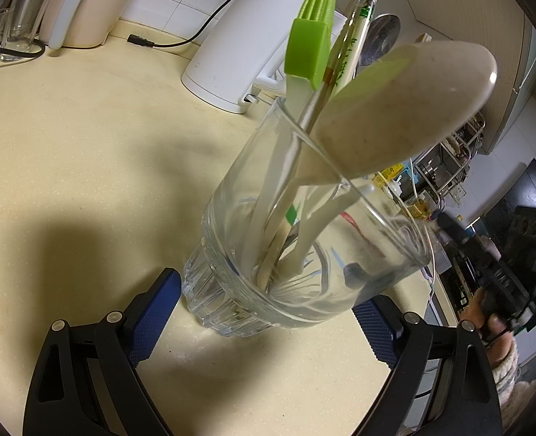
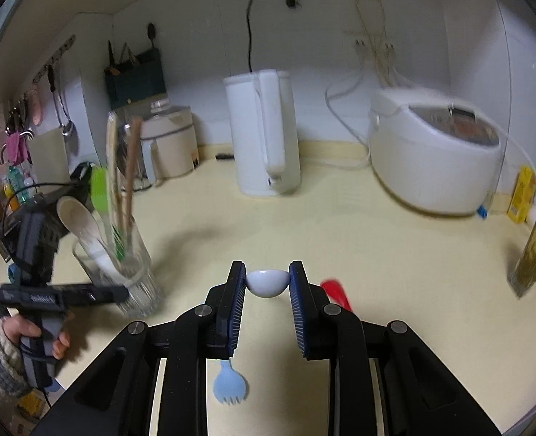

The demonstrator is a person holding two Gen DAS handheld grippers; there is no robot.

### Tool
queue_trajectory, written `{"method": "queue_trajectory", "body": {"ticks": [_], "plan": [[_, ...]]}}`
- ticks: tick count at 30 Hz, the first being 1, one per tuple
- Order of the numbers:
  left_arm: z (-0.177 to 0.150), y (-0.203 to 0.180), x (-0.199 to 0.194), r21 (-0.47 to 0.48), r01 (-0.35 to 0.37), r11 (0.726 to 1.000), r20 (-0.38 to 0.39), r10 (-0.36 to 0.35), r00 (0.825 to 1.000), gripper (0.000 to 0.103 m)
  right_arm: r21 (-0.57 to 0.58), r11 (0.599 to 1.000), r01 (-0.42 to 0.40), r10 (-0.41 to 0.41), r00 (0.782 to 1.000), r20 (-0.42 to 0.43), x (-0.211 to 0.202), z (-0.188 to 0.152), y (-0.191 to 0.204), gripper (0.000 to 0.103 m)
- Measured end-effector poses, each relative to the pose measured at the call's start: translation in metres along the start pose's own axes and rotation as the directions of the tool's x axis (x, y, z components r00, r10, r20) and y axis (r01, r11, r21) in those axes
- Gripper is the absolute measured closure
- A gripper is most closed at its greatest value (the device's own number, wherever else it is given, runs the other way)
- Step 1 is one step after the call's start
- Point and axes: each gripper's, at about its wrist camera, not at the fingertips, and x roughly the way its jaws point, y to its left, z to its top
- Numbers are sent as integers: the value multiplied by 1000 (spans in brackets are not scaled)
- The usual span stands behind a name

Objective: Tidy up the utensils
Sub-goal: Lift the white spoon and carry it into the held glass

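white spoon (image 2: 266, 283) pinched by its bowl in right gripper (image 2: 266, 285); could twist loose. left gripper (image 1: 264, 312) wide, bracketing crowded glass (image 1: 304, 239); entry may snag.

Pretty ordinary kitchen corner: pale yellow counter (image 2: 358, 225) running under white walls (image 2: 315, 36). White kettle (image 2: 264, 134) sits around 12 o'clock, rice cooker (image 2: 435, 152) at 2 o'clock, plugs and cords up the wall, ladles hanging on a rail (image 2: 49, 69) at 10 o'clock. Soft indoor light.
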Motion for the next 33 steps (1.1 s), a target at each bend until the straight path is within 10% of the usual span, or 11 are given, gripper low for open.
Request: {"method": "queue_trajectory", "body": {"ticks": [18,33], "plan": [[0,0,0,0,0,1000,0,0,1000,9,-99,963,-251,260,961,94,-17,61,78,79],[0,0,0,0,0,1000,0,0,1000,9,-232,944,-237,218,971,-102,34,49,124,79]]}}
